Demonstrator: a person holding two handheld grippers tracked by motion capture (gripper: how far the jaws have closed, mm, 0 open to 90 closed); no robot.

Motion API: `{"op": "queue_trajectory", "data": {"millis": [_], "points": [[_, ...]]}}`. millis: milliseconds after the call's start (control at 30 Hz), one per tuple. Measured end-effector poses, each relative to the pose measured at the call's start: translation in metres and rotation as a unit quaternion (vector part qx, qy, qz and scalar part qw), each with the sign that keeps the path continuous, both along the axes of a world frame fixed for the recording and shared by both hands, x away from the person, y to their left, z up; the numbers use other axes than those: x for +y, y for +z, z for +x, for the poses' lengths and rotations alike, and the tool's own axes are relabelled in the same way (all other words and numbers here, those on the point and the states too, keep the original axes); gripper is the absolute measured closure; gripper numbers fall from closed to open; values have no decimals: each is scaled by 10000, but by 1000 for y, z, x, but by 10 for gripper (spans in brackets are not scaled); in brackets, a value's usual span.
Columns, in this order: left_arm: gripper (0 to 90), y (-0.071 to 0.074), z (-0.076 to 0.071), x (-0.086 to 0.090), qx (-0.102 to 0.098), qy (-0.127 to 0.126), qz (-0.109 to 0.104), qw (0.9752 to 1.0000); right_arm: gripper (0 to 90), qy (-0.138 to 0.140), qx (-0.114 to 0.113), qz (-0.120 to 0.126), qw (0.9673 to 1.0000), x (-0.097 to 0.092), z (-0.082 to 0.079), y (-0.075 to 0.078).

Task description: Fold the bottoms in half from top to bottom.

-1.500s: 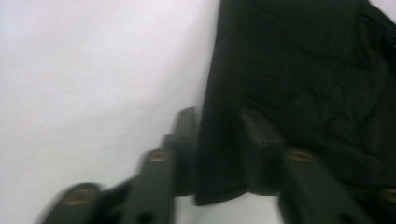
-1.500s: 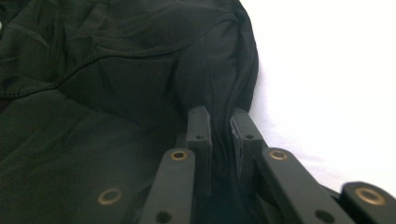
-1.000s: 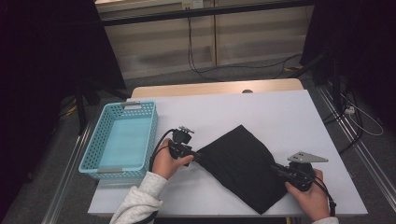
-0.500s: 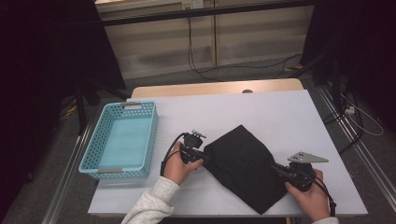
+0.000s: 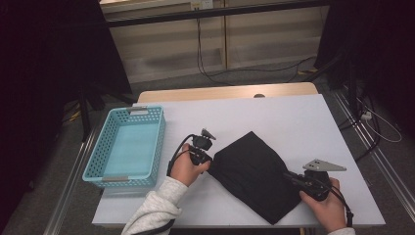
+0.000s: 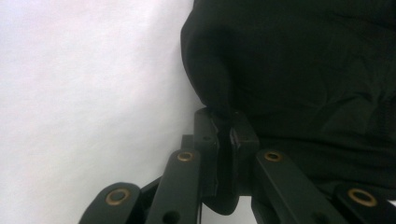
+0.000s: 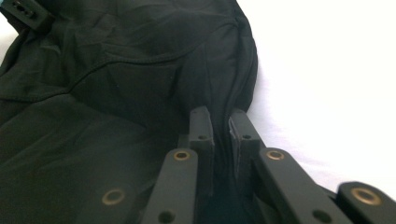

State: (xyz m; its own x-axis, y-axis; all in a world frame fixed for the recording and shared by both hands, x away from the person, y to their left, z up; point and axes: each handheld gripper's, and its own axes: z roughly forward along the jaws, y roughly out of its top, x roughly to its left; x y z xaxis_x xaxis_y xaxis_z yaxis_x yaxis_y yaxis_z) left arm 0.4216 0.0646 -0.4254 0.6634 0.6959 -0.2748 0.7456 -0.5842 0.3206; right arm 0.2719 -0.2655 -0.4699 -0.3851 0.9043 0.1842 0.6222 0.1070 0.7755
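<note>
Room: dark curtains are hanging at both sides, cables are trailing along the far wall.
Table (image 5: 293,117): white, filling the frame's centre.
Basket (image 5: 128,147): turquoise, sitting centre-left.
Black cloth (image 5: 254,174): lying lower centre.
Left gripper (image 5: 209,161): you've just been closing it, now pinching the cloth's left corner.
Right gripper (image 5: 288,176): you're clamping the right edge.
Writing: none readable.

To my left on the white surface (image 5: 293,122) stands a turquoise plastic basket (image 5: 128,147), its walls perforated with small holes, a grey handle at its near end and one at its far end. It sits close to the surface's left edge, long side running away from me. Beyond the far edge of the surface shows a strip of pale wood (image 5: 230,91). On the grey floor (image 5: 274,73) behind it a black cable (image 5: 205,63) trails down from the wall.
</note>
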Motion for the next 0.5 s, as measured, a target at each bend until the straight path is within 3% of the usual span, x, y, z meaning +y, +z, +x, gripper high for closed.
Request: {"op": "queue_trajectory", "data": {"millis": [133, 300, 500], "points": [[846, 11, 10, 8, 187, -6, 81, 9998, 825, 63, -55, 13, 10000, 6, 0, 2], [846, 24, 16, 15, 127, -51, 204, 9997, 827, 175, -191, -120, 9996, 16, 0, 6], [846, 33, 22, 18, 168, -110, 345, 9992, 828, 260, -260, -91, 9993, 24, 0, 9]]}}
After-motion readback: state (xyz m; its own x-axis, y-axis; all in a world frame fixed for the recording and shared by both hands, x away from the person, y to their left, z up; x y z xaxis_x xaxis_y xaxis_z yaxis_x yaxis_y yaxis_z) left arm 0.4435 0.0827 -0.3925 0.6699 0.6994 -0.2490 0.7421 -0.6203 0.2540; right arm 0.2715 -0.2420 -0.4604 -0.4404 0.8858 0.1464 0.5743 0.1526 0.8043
